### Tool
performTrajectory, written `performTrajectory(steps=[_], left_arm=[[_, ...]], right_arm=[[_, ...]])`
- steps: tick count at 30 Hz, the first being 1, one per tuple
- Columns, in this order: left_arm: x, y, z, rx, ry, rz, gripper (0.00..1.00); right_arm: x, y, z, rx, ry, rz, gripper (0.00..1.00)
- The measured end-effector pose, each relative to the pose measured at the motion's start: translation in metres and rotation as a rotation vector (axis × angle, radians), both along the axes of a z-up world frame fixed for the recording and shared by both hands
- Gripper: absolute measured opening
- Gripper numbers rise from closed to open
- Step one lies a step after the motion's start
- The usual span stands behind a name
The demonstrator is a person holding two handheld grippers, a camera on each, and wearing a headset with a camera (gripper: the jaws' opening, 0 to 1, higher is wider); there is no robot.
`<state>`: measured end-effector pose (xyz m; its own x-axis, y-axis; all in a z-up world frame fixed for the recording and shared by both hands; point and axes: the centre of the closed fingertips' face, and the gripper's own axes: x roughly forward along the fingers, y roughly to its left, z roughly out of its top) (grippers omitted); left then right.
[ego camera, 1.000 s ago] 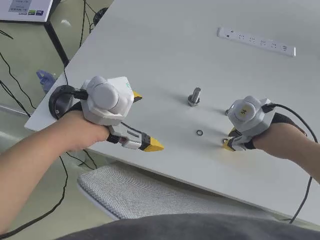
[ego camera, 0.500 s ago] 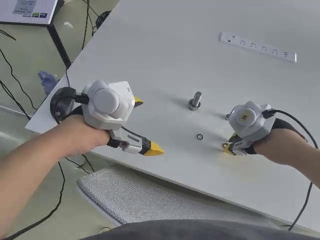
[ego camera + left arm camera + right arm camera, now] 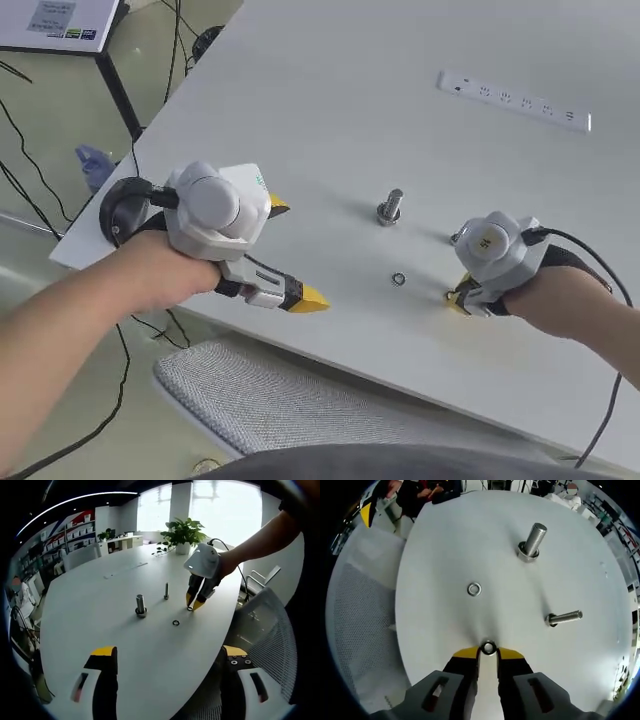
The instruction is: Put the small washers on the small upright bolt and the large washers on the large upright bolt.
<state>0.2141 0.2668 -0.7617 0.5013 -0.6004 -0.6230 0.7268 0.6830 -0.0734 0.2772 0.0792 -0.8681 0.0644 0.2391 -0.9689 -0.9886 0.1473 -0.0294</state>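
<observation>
Closest to the person is a grey mesh chair seat [image 3: 300, 385]. It sits just under the near edge of the big white table [image 3: 330, 90].

Next comes the left gripper [image 3: 293, 250], white w/ yellow tips, held over the near left edge of the table. Its jaws are spread wide apart & hold nothing. The left gripper view shows bare table btwn them.

On the right side, the right gripper [image 3: 458, 296] points down w/ its yellow tips on the table top. In the right gripper view its jaws are squeezed close together. They pinch a little round silver metal ring, the pinched washer [image 3: 488, 647], which lies flat on the table.

A bit further out is a second silver ring, the loose washer [image 3: 399, 279]. It lies flat by itself, btwn the two grippers, nearer the right one & not touching it.

Past that stands the big bolt [image 3: 390, 207], a thick silver metal screw pointing straight up. It has a wider metal piece round its foot; can't tell if that is a nut or a washer.

The small bolt [image 3: 563, 617] is thin, silver & also upright. It stands beside the big one, apart from it & just past the right gripper.

Far back on the table lies a long white power strip [image 3: 515, 100]. At the far end, the left gripper view shows a green plant [image 3: 185, 530].
</observation>
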Motion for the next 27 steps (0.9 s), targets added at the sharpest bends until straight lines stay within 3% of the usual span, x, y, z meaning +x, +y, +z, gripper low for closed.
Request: performTrajectory(steps=[6,9,22,27], left_arm=[[-0.0031,0.0002,-0.0011,0.001,0.003,0.003,0.84],[-0.0057,-0.0002,-0.0026,0.004,0.008,0.001,0.83],[-0.0089,-0.0020,0.0015,0.006,0.001,0.008,0.82],[-0.0086,-0.0008,0.0018,0.007,0.002,0.012,0.82]], right_arm=[[0.0030,-0.0006,-0.0037,-0.106,0.029,0.003,0.14],[0.0030,0.0000,-0.0049,-0.134,0.023,0.009,0.14],[0.0023,-0.0017,-0.0018,-0.077,0.027,-0.017,0.12],[0.0012,-0.0003,-0.0009,-0.083,0.029,-0.005,0.12]])
